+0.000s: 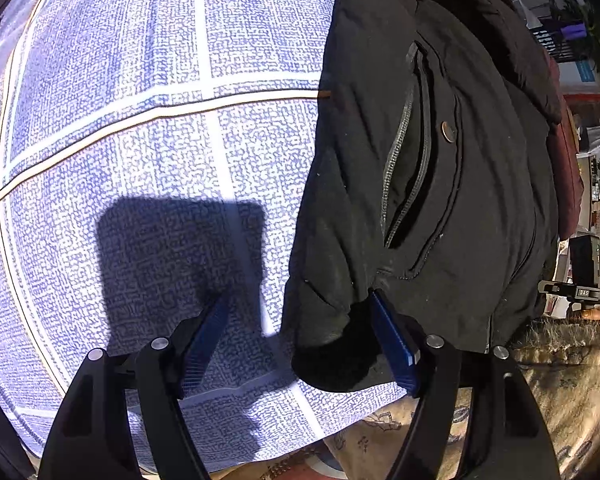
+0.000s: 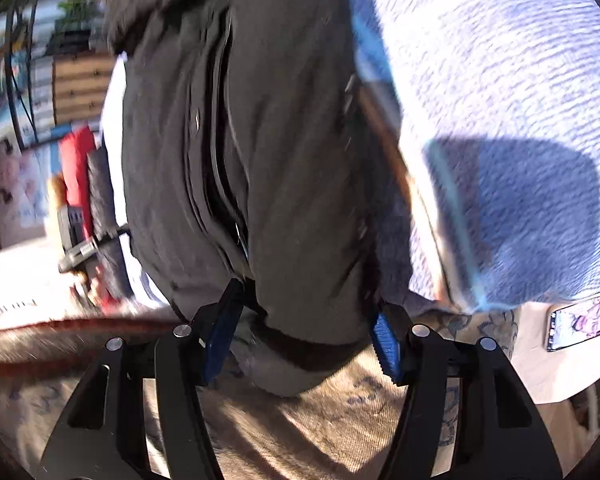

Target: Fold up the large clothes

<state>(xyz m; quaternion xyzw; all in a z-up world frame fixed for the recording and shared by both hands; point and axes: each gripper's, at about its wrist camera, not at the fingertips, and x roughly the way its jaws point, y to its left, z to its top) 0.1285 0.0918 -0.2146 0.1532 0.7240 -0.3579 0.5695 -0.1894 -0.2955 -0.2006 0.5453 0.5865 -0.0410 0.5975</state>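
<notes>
A black padded jacket (image 1: 440,160) with a zip pocket and a brass snap lies on a blue-and-white patterned blanket (image 1: 140,120). My left gripper (image 1: 300,336) stands open at the jacket's lower corner. Its right pad (image 1: 392,340) touches the dark cuff, while the left pad (image 1: 208,332) hovers over bare blanket. In the right wrist view the jacket (image 2: 280,140) runs up the middle, blurred. My right gripper (image 2: 304,332) straddles its lower end, and both blue pads press against the bunched fabric between them.
A beige patterned cloth (image 1: 560,392) lies under the blanket's near edge (image 2: 300,432). A phone (image 2: 580,326) rests at the right. A maroon garment (image 1: 568,160) lies beyond the jacket. A camera on a stand (image 1: 580,276) and cluttered shelves border the scene.
</notes>
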